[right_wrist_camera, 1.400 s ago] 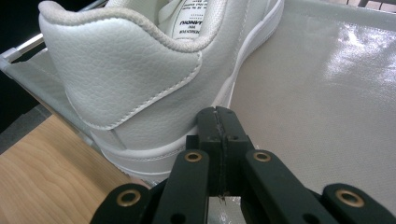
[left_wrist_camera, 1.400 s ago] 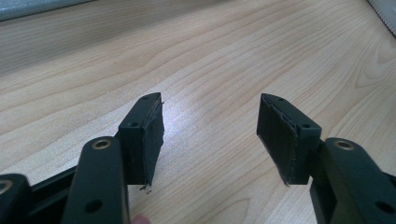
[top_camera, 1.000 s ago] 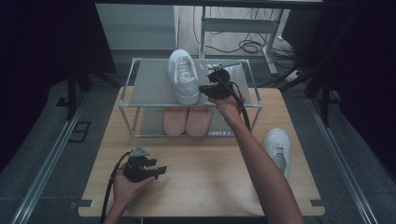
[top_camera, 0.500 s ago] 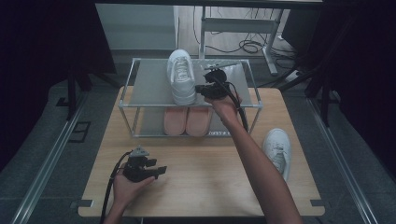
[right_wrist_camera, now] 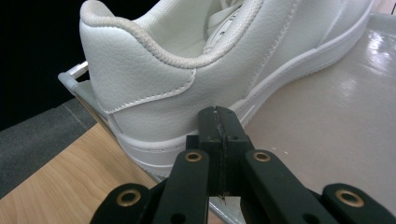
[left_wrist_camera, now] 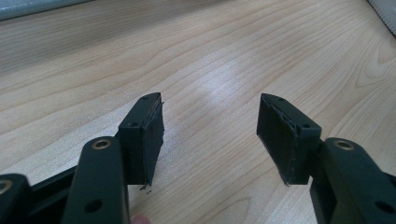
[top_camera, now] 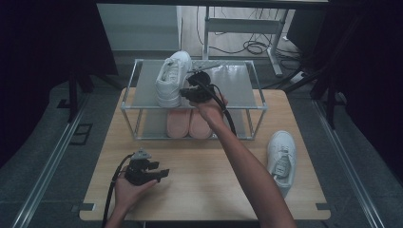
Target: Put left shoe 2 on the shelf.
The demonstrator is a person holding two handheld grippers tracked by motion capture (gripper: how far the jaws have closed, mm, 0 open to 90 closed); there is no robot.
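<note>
A white sneaker (top_camera: 173, 78) lies on the top shelf of a metal-framed shoe rack (top_camera: 237, 90), toe pointing away. My right gripper (top_camera: 184, 93) is shut, empty, with its tip against the sneaker's side near the heel. In the right gripper view the closed jaws (right_wrist_camera: 218, 119) meet the sneaker (right_wrist_camera: 187, 70) just above its sole, over the rack's grey shelf (right_wrist_camera: 327, 116). My left gripper (top_camera: 161, 173) rests low over the wooden table at the front left, open. Between its fingertips (left_wrist_camera: 210, 135) there is only bare tabletop.
A pair of pink slippers (top_camera: 190, 121) sits on the rack's lower shelf. A second white sneaker (top_camera: 281, 156) lies on the table (top_camera: 214, 190) at the right, beside my right forearm. Dark floor and cables lie beyond the rack.
My right gripper has moved left along the top shelf up against the sneaker, and the sneaker has shifted a little left with it. The left gripper has stayed put.
</note>
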